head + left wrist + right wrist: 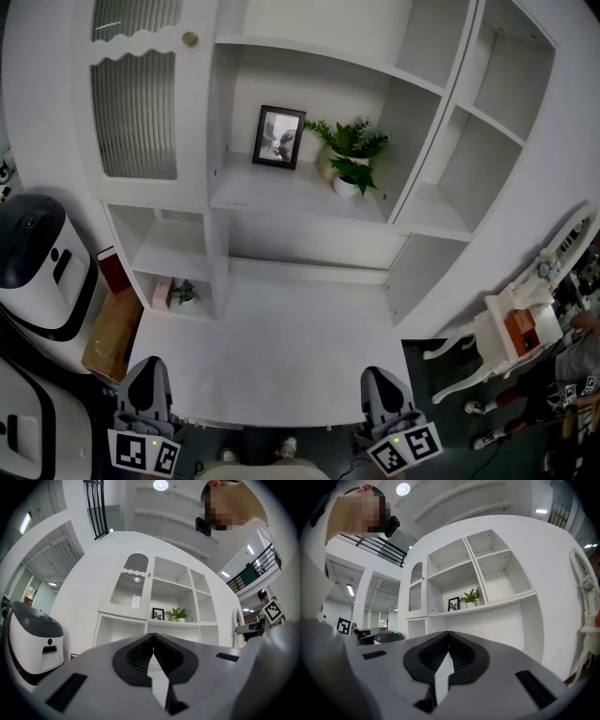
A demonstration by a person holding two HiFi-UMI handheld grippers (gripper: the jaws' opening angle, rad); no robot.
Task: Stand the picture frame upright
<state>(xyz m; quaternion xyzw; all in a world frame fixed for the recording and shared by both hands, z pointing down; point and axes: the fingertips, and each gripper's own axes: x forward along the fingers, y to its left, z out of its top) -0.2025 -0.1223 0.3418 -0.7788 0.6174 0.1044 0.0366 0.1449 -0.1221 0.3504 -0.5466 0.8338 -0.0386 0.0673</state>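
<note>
We find no readable words, brand names or numbers anywhere; the square markers carry only patterns.

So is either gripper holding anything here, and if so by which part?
Nothing is held. The left gripper and right gripper are both shut and empty; the picture frame stands upright on the shelf, far from both.

Closed left gripper [152, 639]; upright picture frame [158, 613]
</note>
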